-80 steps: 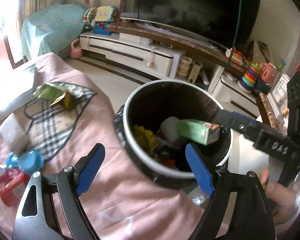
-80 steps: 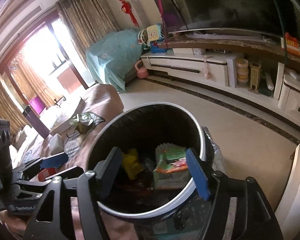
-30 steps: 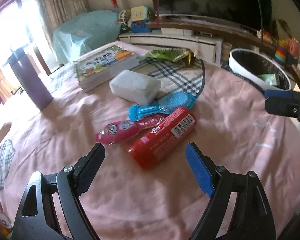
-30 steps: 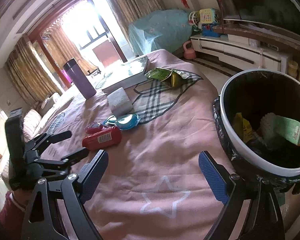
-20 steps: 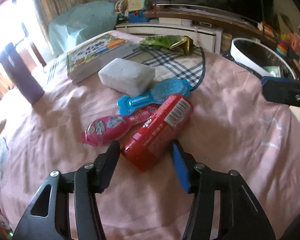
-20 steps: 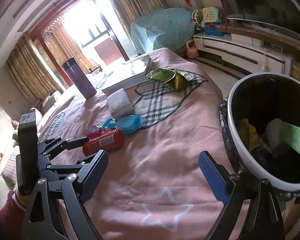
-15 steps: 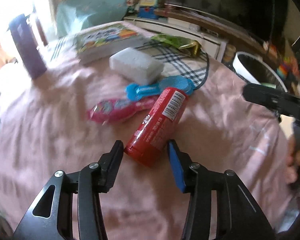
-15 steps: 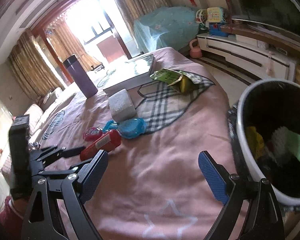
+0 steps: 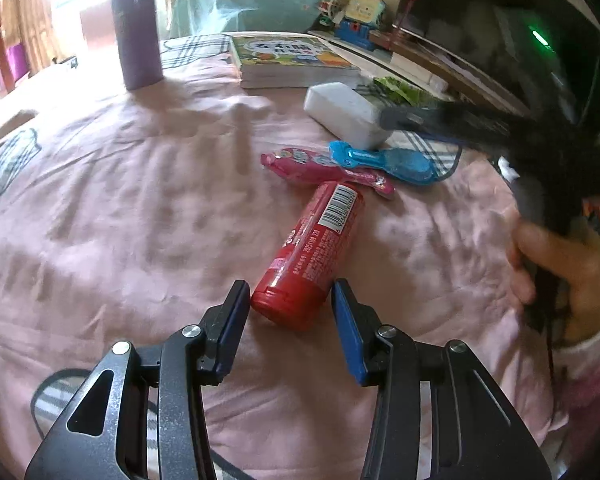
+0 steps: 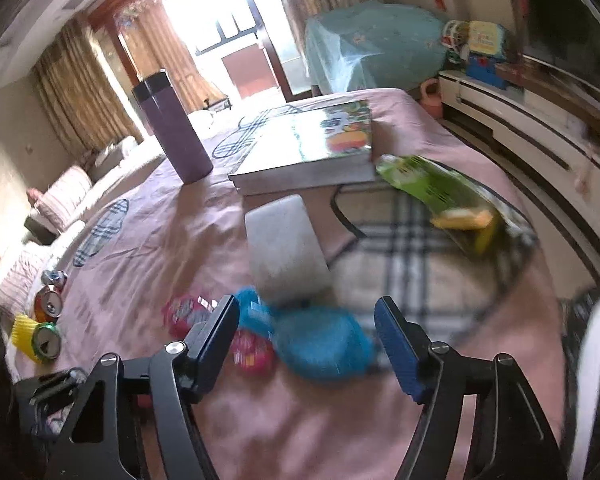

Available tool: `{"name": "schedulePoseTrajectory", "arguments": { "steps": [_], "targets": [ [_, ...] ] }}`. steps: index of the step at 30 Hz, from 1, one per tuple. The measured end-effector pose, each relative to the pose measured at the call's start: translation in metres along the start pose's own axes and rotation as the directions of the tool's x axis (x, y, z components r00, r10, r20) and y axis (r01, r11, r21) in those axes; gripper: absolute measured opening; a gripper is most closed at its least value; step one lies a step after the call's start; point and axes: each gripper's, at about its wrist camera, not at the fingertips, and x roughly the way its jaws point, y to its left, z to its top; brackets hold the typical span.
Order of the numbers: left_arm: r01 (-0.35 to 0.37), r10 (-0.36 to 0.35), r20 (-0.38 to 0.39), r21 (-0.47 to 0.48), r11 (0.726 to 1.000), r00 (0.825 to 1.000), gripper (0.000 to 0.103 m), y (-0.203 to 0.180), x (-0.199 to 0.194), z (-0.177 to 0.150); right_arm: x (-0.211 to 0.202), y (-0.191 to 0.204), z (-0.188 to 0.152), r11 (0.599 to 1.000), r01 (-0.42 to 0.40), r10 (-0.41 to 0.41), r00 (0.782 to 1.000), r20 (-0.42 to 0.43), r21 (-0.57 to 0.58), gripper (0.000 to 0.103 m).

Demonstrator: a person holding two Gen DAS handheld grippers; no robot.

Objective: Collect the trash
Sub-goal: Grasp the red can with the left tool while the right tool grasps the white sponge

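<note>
The left gripper (image 9: 290, 300) sits low in the centre of its frame with its jaws narrowed around the near, capped end of the red tube (image 9: 314, 254); a thin gap shows on each side, so it brackets the tube without clearly pinching it. The tube lies on the pink cloth (image 9: 120, 208), running from the jaws up toward the middle of the frame, barcode side up. It looks like a rigid plastic cylinder, light and smooth, so it would probably slip or roll if taken at the very tip; a hold further along the body, across the round section, seems safer.

Its far end touches the pink wrapper (image 9: 324, 168), which looks thin, soft and crinkly. Just beyond lies the blue packet (image 9: 384, 158), and beyond that the white block (image 9: 346, 114).

The right gripper (image 10: 306, 342) is spread wide at the bottom of its own frame, holding nothing, with the blue packet (image 10: 320, 344) lying between and beyond its fingers, blurred. Toward the upper right rests the green snack bag (image 10: 436, 190), flat, limp foil that I judge best pinched at an edge.
</note>
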Motion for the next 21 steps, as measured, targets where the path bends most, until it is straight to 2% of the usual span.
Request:
{"name": "schedulePoseTrajectory", "arguments": {
  "steps": [6,7,8,10,14,16,19,21],
  "targets": [
    [-0.023,0.023,-0.015,0.039,0.999,1.000,0.047,-0.001,0.006,0.002,0.039,0.011,0.015,0.998,0.012,-0.017,0.997,-0.071,-0.058,0.071],
    [-0.024,0.024,-0.014,0.040,0.999,1.000,0.047,-0.002,0.006,0.003,0.044,0.011,0.015,0.998,0.017,-0.022,0.997,-0.080,-0.069,0.069],
    [-0.025,0.025,-0.010,0.042,0.999,1.000,0.047,-0.002,0.005,0.004,0.047,0.012,0.015,0.997,0.019,-0.026,0.996,-0.087,-0.075,0.052],
    [-0.025,0.026,-0.001,0.048,0.999,1.000,0.047,-0.003,0.004,0.005,0.047,0.009,0.013,0.998,0.016,-0.022,0.996,-0.088,-0.065,0.050],
    [-0.009,0.010,-0.015,0.046,0.999,1.000,0.046,-0.006,0.010,0.007,0.017,0.002,0.009,1.000,0.013,-0.014,0.999,-0.029,-0.025,0.050],
    [0.003,-0.002,-0.013,0.015,1.000,1.000,0.041,-0.005,0.010,0.006,-0.006,-0.001,0.002,1.000,0.007,-0.007,1.000,0.000,-0.009,0.050],
    [0.063,-0.064,-0.018,-0.061,0.996,0.998,0.038,-0.005,0.007,0.002,-0.041,-0.008,-0.017,1.000,0.003,-0.004,1.000,0.030,0.023,0.050],
    [0.088,-0.090,-0.019,-0.079,0.993,0.996,0.038,-0.010,0.005,-0.001,-0.064,-0.016,-0.038,0.999,0.019,-0.021,0.999,0.034,0.051,0.050]
  ]
}}
